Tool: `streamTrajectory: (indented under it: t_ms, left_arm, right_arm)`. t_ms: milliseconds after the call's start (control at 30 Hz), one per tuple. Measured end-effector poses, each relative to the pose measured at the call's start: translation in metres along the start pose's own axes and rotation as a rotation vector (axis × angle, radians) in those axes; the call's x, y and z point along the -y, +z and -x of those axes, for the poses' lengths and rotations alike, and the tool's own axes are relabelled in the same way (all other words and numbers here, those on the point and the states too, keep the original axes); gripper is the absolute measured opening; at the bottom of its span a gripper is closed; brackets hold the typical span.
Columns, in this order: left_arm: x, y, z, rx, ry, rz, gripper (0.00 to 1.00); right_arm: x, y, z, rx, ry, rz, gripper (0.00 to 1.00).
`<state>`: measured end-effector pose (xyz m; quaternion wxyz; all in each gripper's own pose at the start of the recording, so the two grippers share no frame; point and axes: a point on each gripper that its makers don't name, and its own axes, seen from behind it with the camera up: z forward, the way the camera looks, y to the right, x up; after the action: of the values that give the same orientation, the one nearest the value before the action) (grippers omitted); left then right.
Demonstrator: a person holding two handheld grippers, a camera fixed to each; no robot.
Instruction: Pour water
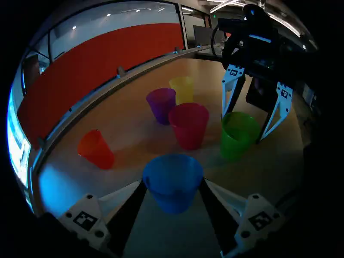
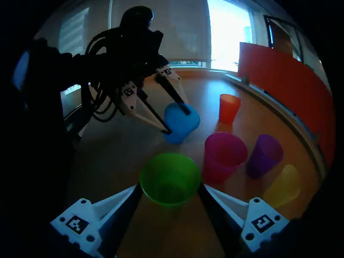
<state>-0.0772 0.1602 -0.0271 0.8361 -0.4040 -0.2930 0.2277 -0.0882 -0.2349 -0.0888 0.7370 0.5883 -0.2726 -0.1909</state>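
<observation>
The left hand-held gripper [image 1: 173, 181] squeezes the blue cup [image 1: 172, 172] between its two fingers. The right hand-held gripper [image 2: 170, 185] holds the green cup [image 2: 170, 176] the same way, with one finger on each side. Just ahead and right of the right hand-held gripper, the pink cup [image 2: 223, 157] stands on the counter [image 2: 120, 146]. The purple cup [image 2: 264, 155] and yellow cup [image 2: 284, 185] are farther right. The orange cup [image 2: 228, 107] is far ahead.

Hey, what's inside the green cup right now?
In the right gripper view, the green cup shows its inner wall and bottom, with no solid object in it. A faint glint lies low inside; whether that is water cannot be told. Nothing covers the mouth.
</observation>
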Motion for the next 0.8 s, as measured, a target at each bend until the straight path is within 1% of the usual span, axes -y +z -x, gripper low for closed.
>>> streamTrajectory:
  t_ms: [367, 567, 800]
  left_arm:
    - [-0.001, -0.011, 0.011, 0.020, -0.001, -0.010, 0.85]
    - [0.001, -0.016, 0.016, 0.034, -0.002, -0.018, 0.85]
    - [0.002, -0.018, 0.021, 0.047, -0.005, -0.016, 0.86]
  right_arm:
    - [0.001, -0.003, -0.001, 0.001, -0.006, 0.001, 0.98]
    - [0.003, -0.003, -0.001, 0.004, -0.011, 0.002, 0.98]
    - [0.003, -0.004, -0.002, 0.004, -0.016, 0.004, 0.98]
